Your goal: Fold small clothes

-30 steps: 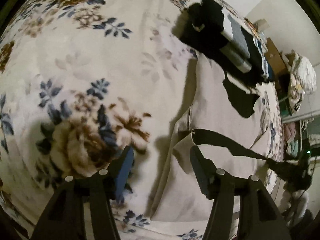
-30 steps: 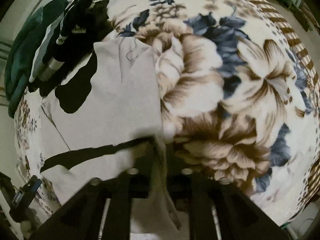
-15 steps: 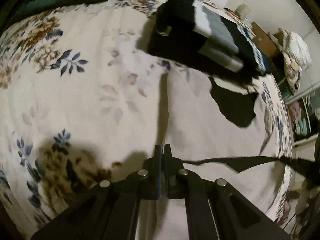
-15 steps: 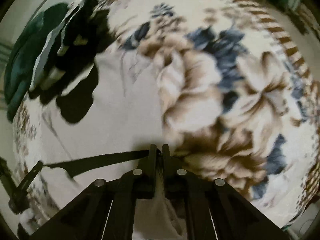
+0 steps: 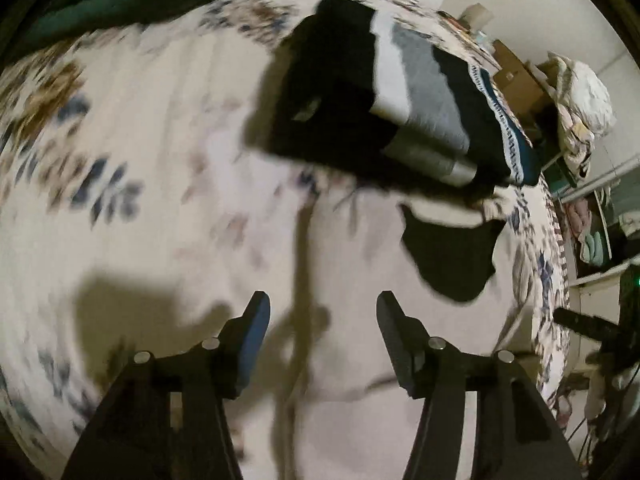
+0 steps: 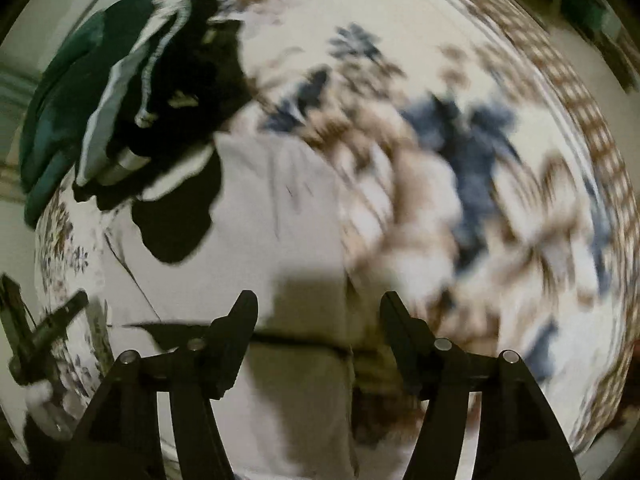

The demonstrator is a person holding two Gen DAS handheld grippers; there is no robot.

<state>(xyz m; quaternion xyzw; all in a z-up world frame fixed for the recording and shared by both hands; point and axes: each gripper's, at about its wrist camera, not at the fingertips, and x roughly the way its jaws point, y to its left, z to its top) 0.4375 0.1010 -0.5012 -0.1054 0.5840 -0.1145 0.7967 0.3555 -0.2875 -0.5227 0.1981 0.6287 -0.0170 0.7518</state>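
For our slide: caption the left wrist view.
Open left gripper above a pale garment on a floral blanket, near folded clothes.

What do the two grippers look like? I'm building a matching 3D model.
Both are matte black. The left gripper has two tapered fingers; the left one's inner pad looks blue. Silver round bolt heads sit on the black linkage bars behind. The right gripper has the same shape and bolts, all black as far as shown. No cables, markings or sleeves are visible.
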